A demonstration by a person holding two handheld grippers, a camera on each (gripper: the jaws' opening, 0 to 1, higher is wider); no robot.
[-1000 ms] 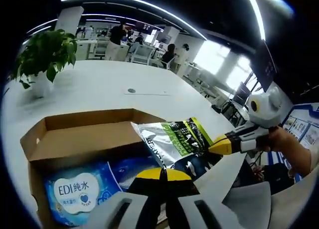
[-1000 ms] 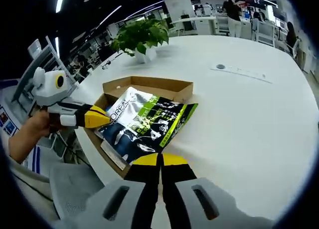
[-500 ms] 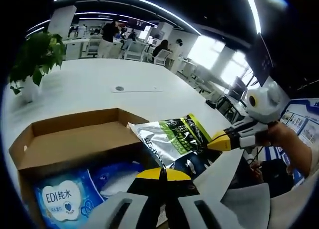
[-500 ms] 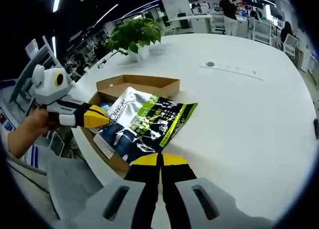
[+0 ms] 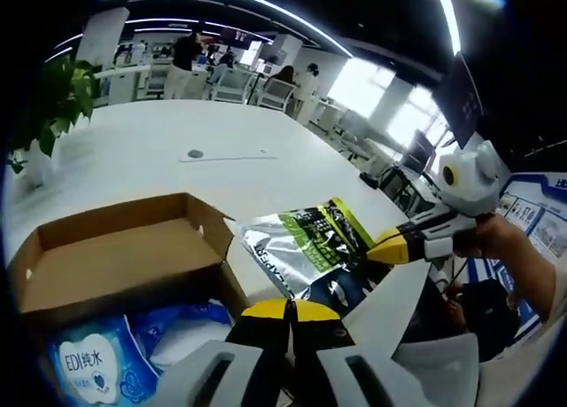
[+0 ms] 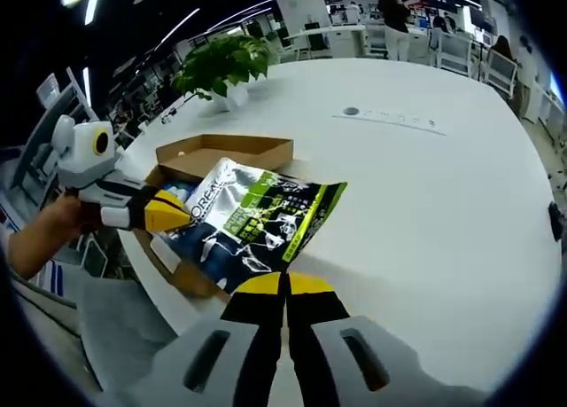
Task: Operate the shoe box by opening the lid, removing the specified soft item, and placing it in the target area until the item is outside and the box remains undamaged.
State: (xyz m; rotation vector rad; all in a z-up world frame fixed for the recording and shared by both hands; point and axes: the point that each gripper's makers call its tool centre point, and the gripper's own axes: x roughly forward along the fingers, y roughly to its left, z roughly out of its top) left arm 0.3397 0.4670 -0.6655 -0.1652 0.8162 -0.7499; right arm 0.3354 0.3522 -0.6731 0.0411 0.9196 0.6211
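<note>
The silver-and-green pouch [image 6: 252, 221] is held clamped at opposite edges by the left tongs [image 6: 168, 214] and right tongs [image 5: 390, 250], over the open shoe box [image 5: 106, 256] edge. It should be carried level, clear of the cardboard wall, then lowered flat onto the white counter [image 6: 425, 203].

Silver/green/black pouch [image 6: 255, 221], brown box [image 5: 106, 256], blue wipes pack [image 5: 84, 364], white table [image 6: 425, 203].
</note>
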